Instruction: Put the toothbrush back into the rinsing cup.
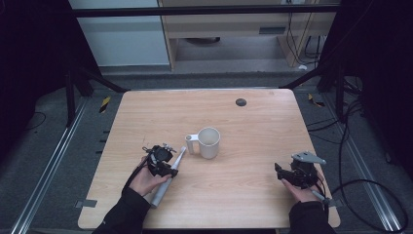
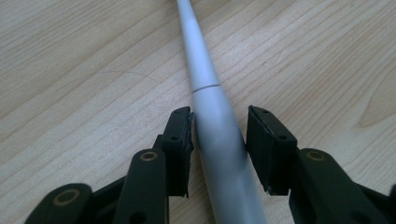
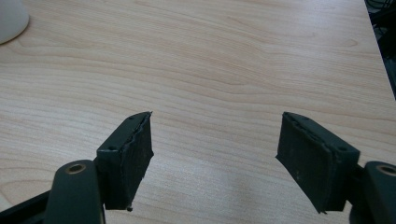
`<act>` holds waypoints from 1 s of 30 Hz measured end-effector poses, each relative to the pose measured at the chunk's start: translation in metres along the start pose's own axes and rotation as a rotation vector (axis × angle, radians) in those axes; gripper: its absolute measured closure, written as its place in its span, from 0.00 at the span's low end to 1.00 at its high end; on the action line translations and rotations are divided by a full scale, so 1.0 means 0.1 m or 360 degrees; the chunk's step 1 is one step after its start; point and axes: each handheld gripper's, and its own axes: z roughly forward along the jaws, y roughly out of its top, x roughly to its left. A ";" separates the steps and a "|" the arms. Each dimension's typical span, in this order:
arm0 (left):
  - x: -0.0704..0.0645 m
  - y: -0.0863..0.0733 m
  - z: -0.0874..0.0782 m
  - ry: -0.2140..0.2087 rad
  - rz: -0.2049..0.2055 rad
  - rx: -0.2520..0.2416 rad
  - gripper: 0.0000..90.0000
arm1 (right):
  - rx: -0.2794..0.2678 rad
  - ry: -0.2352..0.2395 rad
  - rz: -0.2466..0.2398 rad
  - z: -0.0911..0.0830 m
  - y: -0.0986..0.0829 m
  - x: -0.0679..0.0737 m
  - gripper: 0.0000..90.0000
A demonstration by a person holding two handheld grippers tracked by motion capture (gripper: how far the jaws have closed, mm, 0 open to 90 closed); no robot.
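A long grey-white tapered wand (image 1: 165, 183) lies on the wooden table (image 1: 243, 126), its thin tip pointing at the handle of a white mug (image 1: 208, 142). My left gripper (image 1: 170, 168) sits low over the wand's middle. In the left gripper view the wand (image 2: 212, 107) runs between the jaws of the left gripper (image 2: 218, 121): the left pad touches it and a thin gap shows at the right pad. My right gripper (image 1: 280, 173) rests near the table's front right, wide open over bare wood (image 3: 217, 140). The mug's base (image 3: 10, 18) shows at that view's top left.
A small black round grommet (image 1: 240, 102) sits in the table near its far edge. Cables (image 1: 370, 195) trail on the floor to the right of the table. A black frame bar (image 1: 204, 10) crosses behind the table.
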 end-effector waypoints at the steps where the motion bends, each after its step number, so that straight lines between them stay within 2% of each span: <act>1: 0.00 0.00 0.01 -0.0001 0.0000 0.0003 0.68 | 0.0001 0.0000 0.0000 0.00 0.00 0.00 0.29; 15: 0.00 0.01 0.04 -0.0028 -0.0003 0.0035 0.72 | 0.0007 0.0005 0.0003 0.00 0.00 0.00 0.29; 27: -0.02 0.04 0.05 -0.0003 -0.0003 0.0065 0.74 | 0.0008 0.0005 0.0004 0.00 0.00 0.00 0.29; 30: -0.01 0.03 0.05 -0.0015 -0.0012 0.0059 0.75 | 0.0011 0.0006 0.0002 0.00 0.00 0.00 0.29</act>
